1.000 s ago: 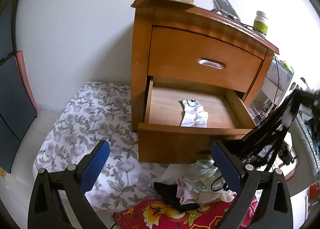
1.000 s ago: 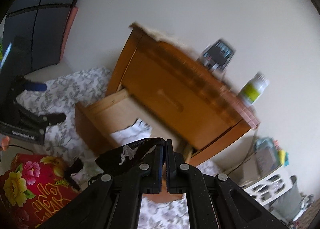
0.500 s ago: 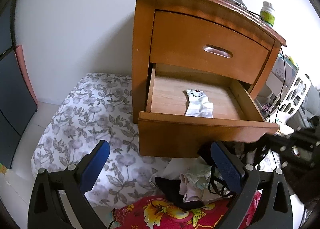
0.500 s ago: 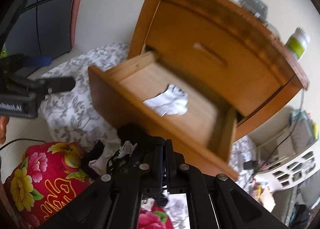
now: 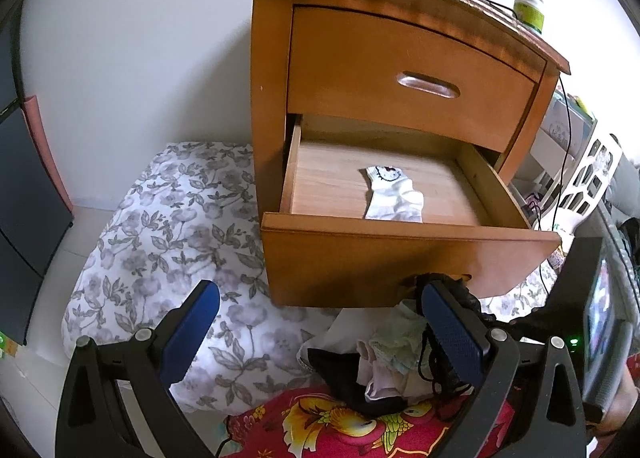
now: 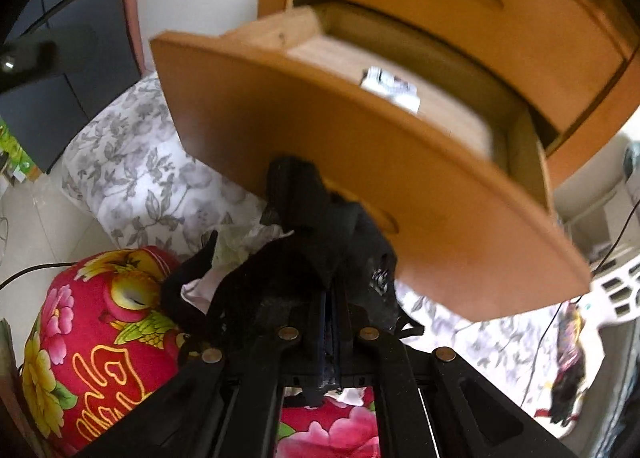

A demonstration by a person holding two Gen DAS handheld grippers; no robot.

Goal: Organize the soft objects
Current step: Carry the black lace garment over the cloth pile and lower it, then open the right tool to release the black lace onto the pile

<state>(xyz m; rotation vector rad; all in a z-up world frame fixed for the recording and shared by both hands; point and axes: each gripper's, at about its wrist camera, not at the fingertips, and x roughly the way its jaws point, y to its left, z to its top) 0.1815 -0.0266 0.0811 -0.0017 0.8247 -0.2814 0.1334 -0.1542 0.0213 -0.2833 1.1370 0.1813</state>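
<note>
**Black garment clamped, low in front of drawer**

Black garment (image 6: 320, 234) is pinched in the closed right gripper (image 6: 330, 322), at 6 o'clock of the open drawer (image 5: 404, 254). White sock (image 5: 394, 196) is seen inside. Clothes pile (image 5: 384, 354) lies below. Left gripper (image 5: 320, 338) is held wide open, empty.

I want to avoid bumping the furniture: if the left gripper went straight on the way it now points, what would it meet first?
Probably the open drawer's front panel: it lies dead ahead of the open left gripper, with floral bedding below. Depth is unclear, so it might dip under the panel instead.
</note>
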